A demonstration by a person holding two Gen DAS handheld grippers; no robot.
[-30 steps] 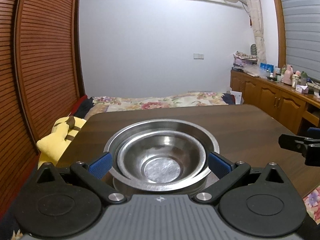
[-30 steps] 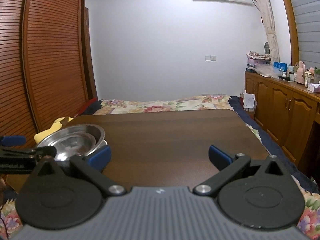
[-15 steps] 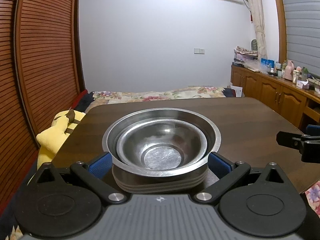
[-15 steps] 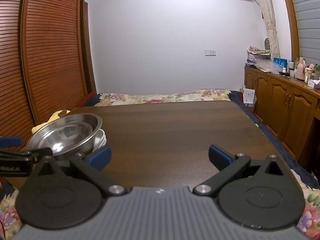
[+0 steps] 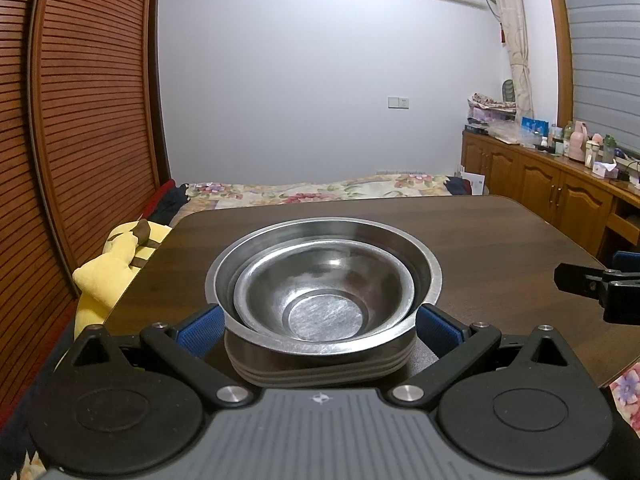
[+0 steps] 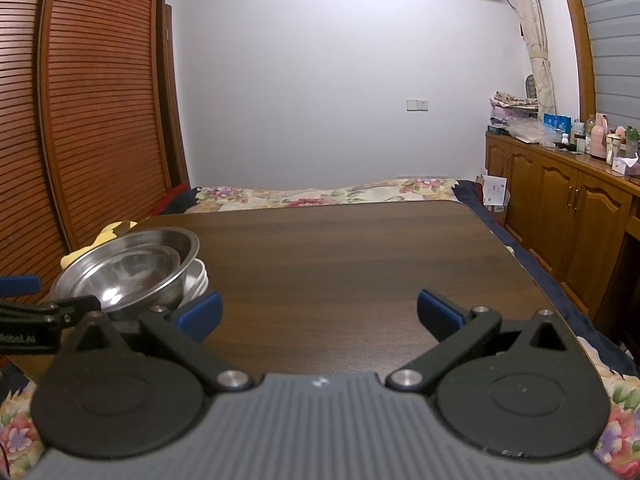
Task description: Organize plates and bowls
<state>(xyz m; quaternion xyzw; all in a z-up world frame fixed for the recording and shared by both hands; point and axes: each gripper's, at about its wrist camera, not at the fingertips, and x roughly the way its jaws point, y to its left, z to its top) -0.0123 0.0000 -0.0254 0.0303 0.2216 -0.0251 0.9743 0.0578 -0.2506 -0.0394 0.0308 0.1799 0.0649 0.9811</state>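
A small steel bowl (image 5: 320,292) is nested inside a larger steel bowl (image 5: 424,276), and both rest on a stack of white plates (image 5: 320,368) near the table's front left. My left gripper (image 5: 318,330) is open, its blue pads on either side of the stack, which fills the gap between them. The stack also shows in the right wrist view (image 6: 128,272) at the left. My right gripper (image 6: 318,314) is open and empty above the bare table, to the right of the stack.
The dark wooden table (image 6: 340,248) runs back to a bed with a floral cover (image 6: 320,194). A yellow plush toy (image 5: 108,268) lies off the table's left edge. Wooden cabinets (image 6: 560,208) with bottles stand at the right. A slatted wardrobe (image 5: 80,120) is at the left.
The left wrist view has dropped and drawn closer to the bowls and plates, so the plate stack's side now shows between the pads. The right gripper has barely moved.
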